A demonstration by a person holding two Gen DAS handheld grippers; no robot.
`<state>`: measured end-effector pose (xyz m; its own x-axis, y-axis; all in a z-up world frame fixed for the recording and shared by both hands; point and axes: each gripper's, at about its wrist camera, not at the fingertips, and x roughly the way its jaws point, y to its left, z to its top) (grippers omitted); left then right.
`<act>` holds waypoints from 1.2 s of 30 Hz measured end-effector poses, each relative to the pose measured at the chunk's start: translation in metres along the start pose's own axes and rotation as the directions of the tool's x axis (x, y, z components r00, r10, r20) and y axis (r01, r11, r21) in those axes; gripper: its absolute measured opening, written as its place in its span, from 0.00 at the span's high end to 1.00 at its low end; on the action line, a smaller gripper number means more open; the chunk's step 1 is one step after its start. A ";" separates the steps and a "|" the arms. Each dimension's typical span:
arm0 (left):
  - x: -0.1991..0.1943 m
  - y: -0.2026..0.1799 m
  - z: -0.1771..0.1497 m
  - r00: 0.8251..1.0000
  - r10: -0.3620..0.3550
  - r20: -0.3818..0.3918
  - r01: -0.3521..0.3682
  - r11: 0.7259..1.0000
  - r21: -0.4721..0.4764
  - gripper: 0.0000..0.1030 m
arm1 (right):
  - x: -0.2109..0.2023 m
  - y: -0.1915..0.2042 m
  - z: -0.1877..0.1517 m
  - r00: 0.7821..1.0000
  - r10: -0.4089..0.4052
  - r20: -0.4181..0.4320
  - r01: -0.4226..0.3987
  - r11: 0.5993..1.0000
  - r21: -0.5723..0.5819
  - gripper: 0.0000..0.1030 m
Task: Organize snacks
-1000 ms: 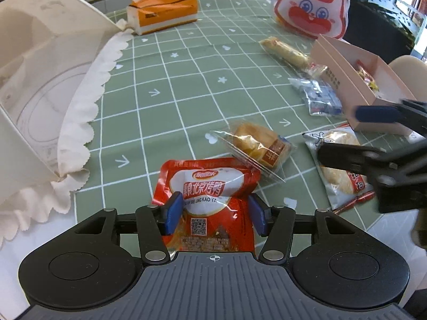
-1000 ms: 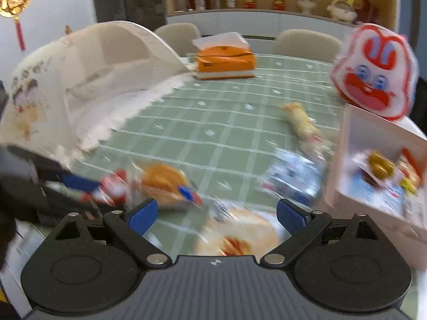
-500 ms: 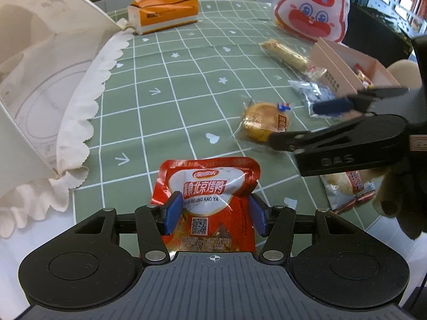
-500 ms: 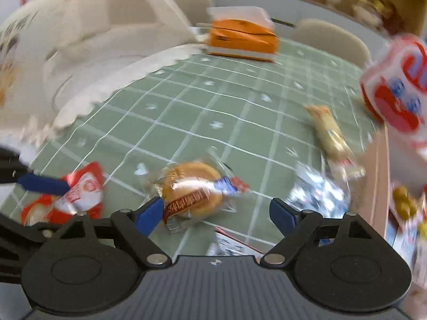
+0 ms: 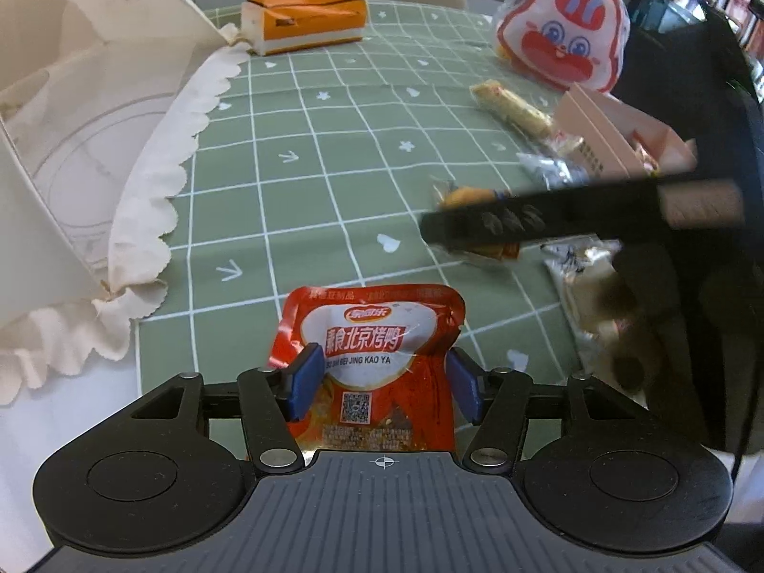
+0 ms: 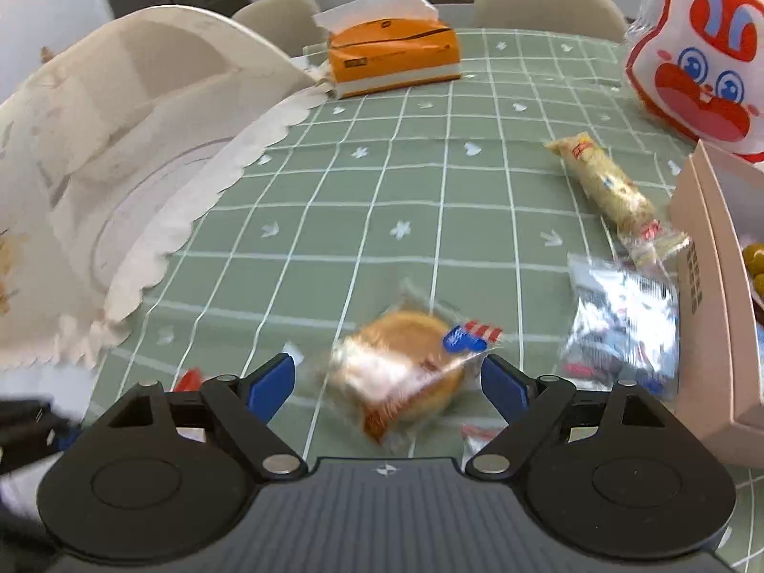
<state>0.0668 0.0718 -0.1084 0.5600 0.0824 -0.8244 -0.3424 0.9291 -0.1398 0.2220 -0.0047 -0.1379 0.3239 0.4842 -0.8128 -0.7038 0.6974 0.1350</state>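
A red duck-snack pouch [image 5: 372, 348] sits between the blue pads of my left gripper [image 5: 382, 382] at the near table edge. The jaws are opening slightly, but both pads still touch its crumpled sides. My right gripper [image 6: 387, 382] stands open around a clear-wrapped round bun [image 6: 406, 372], with a gap on each side. In the left wrist view a black right-gripper finger [image 5: 525, 224] crosses over that bun [image 5: 458, 196]. A pink open box [image 6: 706, 286] with snacks inside stands at the right.
On the green checked tablecloth [image 6: 334, 219] lie a silver packet [image 6: 620, 315], a long wafer roll [image 6: 606, 186] and a pale bread packet [image 5: 587, 286]. A rabbit-face bag [image 6: 697, 62] and an orange tissue box [image 6: 391, 55] stand at the back. A white lace-edged food cover [image 6: 119, 143] fills the left.
My right gripper has swung left and down over the bun, which now lies between its fingers, and its jaws stand narrower. The left gripper keeps the red pouch and has hardly moved.
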 end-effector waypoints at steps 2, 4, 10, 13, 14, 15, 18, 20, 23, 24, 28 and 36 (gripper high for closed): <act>0.001 -0.002 -0.002 1.000 0.011 0.005 -0.011 1.000 0.008 0.37 | 0.012 0.001 0.003 0.999 -0.028 -0.016 0.028 1.000 0.005 0.14; 0.004 -0.004 -0.003 1.000 0.022 0.008 -0.022 0.999 0.027 0.34 | 0.016 0.005 0.005 0.998 -0.055 -0.007 0.055 0.998 -0.027 0.17; 0.010 0.000 -0.005 1.000 0.023 0.001 -0.023 0.999 0.024 0.29 | -0.003 0.003 0.004 0.999 0.026 -0.020 -0.027 0.998 -0.050 0.45; 0.009 0.007 -0.005 1.000 -0.006 0.002 0.006 1.000 0.004 0.29 | -0.030 0.000 -0.003 0.999 0.048 0.013 -0.047 0.997 -0.062 0.45; 0.008 0.008 -0.006 1.000 -0.013 0.003 0.013 1.000 0.011 0.29 | -0.040 -0.001 -0.007 0.998 0.058 0.026 -0.056 0.996 -0.074 0.45; 0.008 0.008 -0.007 1.000 -0.017 0.005 0.017 1.000 0.025 0.29 | -0.053 -0.003 -0.011 0.996 0.074 0.041 -0.070 0.993 -0.093 0.45; 0.007 0.004 -0.011 1.000 -0.007 0.024 0.006 0.998 0.062 0.30 | -0.082 -0.009 -0.026 0.995 0.076 0.071 -0.066 0.989 -0.134 0.45; 0.005 -0.002 -0.013 0.999 0.019 0.027 -0.021 0.996 0.088 0.35 | -0.095 -0.016 -0.036 0.996 0.043 0.078 -0.032 0.990 -0.137 0.45; -0.002 -0.017 -0.017 0.999 -0.026 0.022 0.023 0.990 0.138 0.44 | -0.109 -0.034 -0.052 0.997 -0.027 0.075 0.035 0.993 -0.109 0.45; -0.003 -0.021 -0.019 0.999 -0.048 0.015 0.045 0.987 0.157 0.45 | -0.114 -0.041 -0.058 0.996 -0.045 0.071 0.051 0.994 -0.093 0.45; -0.012 -0.052 -0.030 0.993 -0.114 -0.010 0.113 0.959 0.261 0.50 | -0.130 -0.068 -0.081 0.994 -0.106 0.041 0.107 0.994 -0.030 0.45; -0.029 -0.114 -0.023 0.964 -0.261 -0.057 0.265 0.901 0.342 0.51 | -0.160 -0.110 -0.119 0.980 -0.200 0.018 0.197 0.976 0.088 0.45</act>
<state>0.0725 -0.0446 -0.0814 0.5858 -0.1842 -0.7893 0.0980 0.9828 -0.1566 0.1722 -0.2215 -0.0899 0.4694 0.3449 -0.8129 -0.5674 0.8232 0.0216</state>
